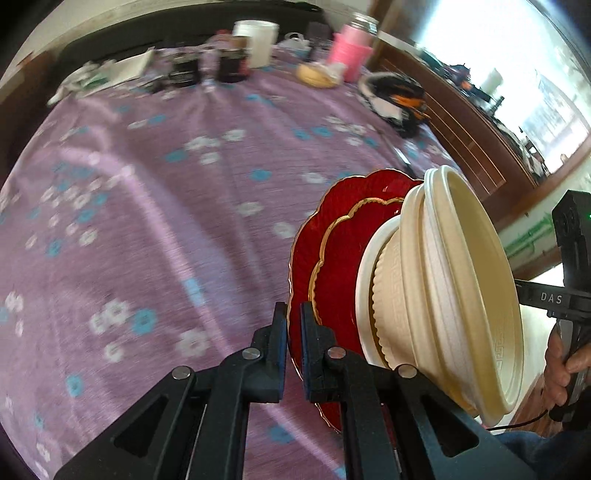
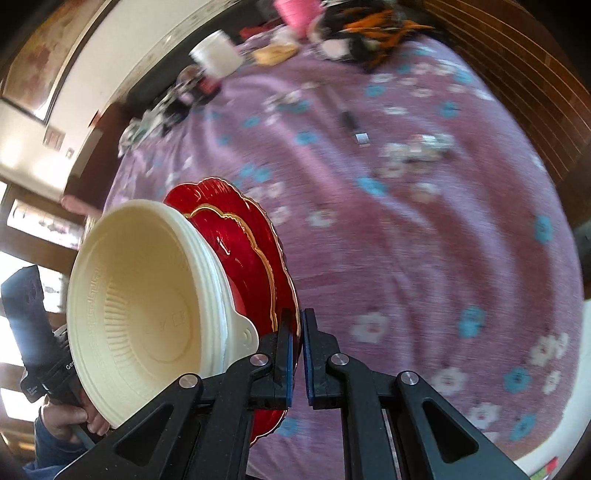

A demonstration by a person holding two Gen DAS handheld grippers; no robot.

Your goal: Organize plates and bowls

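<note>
lots of motion blur here, so the stuff along the far edge of the table is mostly mush; i can pick out a white tub (image 1: 258,40), a pink container (image 1: 349,53) and some dark jars (image 1: 207,66), but no labels; there's a black and orange heap (image 2: 373,33) at the far corner i can't identify, and a small dark pen-like thing (image 2: 351,123) lying on the cloth.

the left gripper (image 1: 293,354) is clamped nearly shut on the rim of the big red plate (image 1: 325,236); the right gripper (image 2: 298,358) pinches that same plate's opposite rim, jaws just a sliver apart; the stack is held tilted on edge above the table's near side: a smaller red plate with gold trim (image 1: 340,273) on the big one, then the cream bowls (image 1: 461,280) nested on top; how many bowls i can't say.

the table wears a purple flowered cloth (image 1: 147,221); there's dark wood panelling (image 2: 517,55) and a bright window (image 1: 498,66) behind.
</note>
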